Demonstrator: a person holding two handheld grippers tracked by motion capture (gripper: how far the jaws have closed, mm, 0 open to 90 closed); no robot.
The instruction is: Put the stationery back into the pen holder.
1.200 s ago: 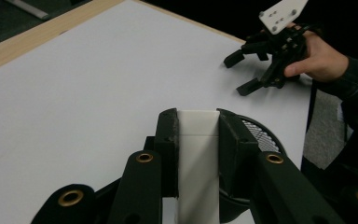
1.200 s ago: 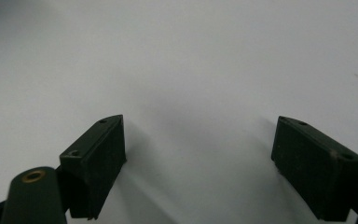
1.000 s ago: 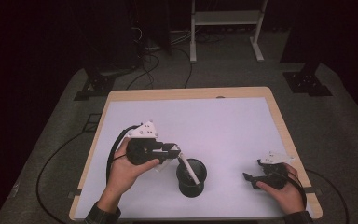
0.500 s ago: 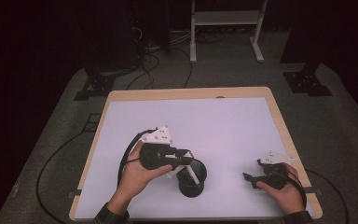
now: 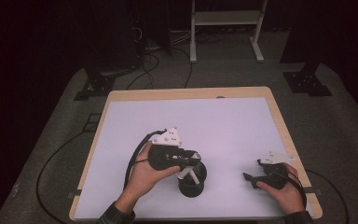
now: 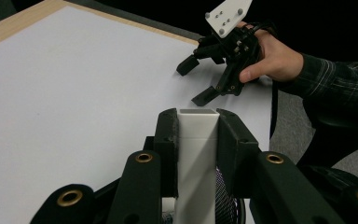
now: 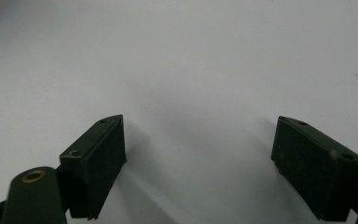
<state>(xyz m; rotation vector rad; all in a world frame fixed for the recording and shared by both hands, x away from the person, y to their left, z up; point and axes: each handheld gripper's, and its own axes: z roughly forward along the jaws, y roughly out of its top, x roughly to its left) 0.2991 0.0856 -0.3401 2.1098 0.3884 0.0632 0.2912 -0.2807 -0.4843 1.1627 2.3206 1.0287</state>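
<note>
1. White-topped table (image 5: 223, 121), wood edge.
2. Black mesh cup (image 5: 192, 179), near front edge, centre, directly under L gripper.
3. L gripper (image 6: 198, 135): jaws clamped on white square tube (image 6: 196, 154), tube's lower end w/in cup.
4. R gripper (image 7: 198, 163): jaws spread wide, holding nothing, low over bare tabletop, front-right, well apart from cup.
</note>
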